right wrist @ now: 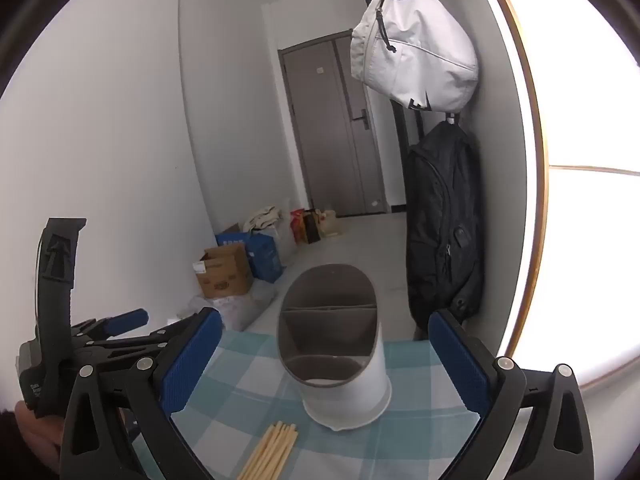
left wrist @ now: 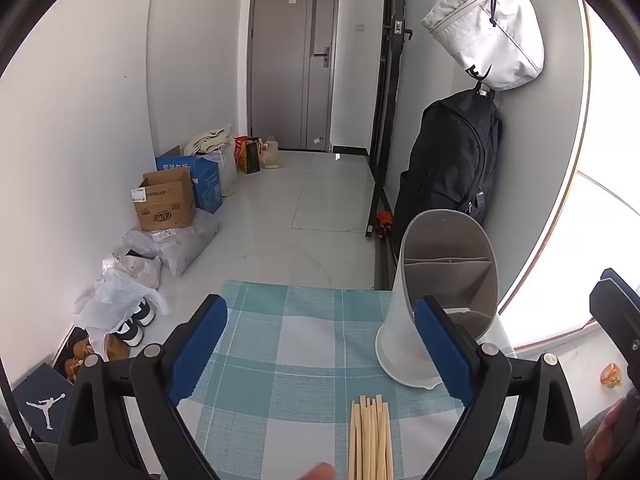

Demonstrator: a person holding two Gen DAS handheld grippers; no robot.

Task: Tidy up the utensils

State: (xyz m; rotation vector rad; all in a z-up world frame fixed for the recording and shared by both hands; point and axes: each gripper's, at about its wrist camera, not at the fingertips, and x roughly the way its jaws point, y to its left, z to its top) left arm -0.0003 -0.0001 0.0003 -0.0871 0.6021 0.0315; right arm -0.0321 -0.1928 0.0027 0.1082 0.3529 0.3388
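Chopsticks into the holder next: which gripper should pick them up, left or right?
Left. Left gripper is open with the chopsticks lying straight between its fingers. Right gripper faces the holder instead.

Holder [right wrist: 334,354] upright on the counter [right wrist: 416,420], toward its far edge. Chopsticks [right wrist: 272,452] flat on the counter, nearer than the holder and left of it, apart. Boxes [left wrist: 168,200] on the floor beyond, far left; backpack [left wrist: 452,168] behind the holder, bag [left wrist: 488,28] above it.

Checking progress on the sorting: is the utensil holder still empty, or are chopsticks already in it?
Empty. The utensil holder stands upright with bare divided compartments, and the chopsticks lie bundled on the checked tablecloth before it.
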